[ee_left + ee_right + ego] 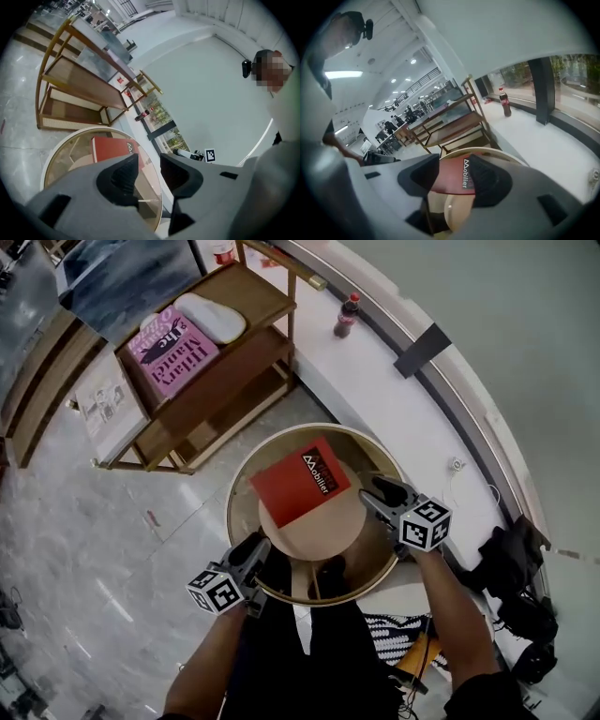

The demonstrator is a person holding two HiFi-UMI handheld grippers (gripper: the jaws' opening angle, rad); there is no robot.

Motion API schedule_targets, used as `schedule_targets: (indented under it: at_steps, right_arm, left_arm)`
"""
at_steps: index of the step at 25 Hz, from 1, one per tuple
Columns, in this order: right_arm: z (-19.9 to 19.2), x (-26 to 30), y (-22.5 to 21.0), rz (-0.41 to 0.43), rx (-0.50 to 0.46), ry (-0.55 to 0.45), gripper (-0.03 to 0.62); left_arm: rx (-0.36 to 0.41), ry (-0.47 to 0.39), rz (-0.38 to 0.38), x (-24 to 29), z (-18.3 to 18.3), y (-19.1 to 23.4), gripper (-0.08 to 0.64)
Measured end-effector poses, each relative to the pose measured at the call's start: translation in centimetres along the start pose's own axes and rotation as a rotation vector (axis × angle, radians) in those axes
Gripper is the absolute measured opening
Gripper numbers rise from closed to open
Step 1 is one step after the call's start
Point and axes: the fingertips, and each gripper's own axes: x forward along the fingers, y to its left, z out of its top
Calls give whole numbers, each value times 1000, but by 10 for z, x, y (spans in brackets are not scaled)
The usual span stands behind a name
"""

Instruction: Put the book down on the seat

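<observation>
Left gripper point(251, 551), right gripper point(377, 489): jaws wide, nothing gripped, over rim of seat point(323, 532). Red book point(298, 482) flat on seat, between the two. Beyond: shelf point(246, 360) with pink book point(172, 347); bottle point(347, 315) on ledge point(375, 381).
</observation>
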Motion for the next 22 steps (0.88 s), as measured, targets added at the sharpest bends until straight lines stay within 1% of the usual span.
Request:
schedule_targets:
  at_steps: [2,4,8,11,13,16,18,22]
  right_arm:
    - [-9,18,-11,-15,0,25,187]
    - [-22,35,-23,-34,-3,57,186]
    - [-56,63,-46,-63,-9,140,186]
    - [-73,79,-61,-80,-15,187,187]
    - [-78,91,-71,-87,-33,206,187]
    - [-82,105,-82,-84,-23,213,187]
    - [-92,112,-85,-72,-21,241,187]
    - [-103,121,-89,-49,-2,262,187]
  left_arm:
    - [-34,23,1,14,-9,19,135]
    - [-56,39,18,26,-17,39,147]
    - [-123,34,51,40,-29,73,158]
    - [-169,53,84,51,-42,94,158]
    - [-174,72,106,58,-48,104,161]
    - [-171,91,143,64,-54,116,166]
    - [-175,110,169,66,-59,124,166]
    - [-195,144,189,72,-63,134,166]
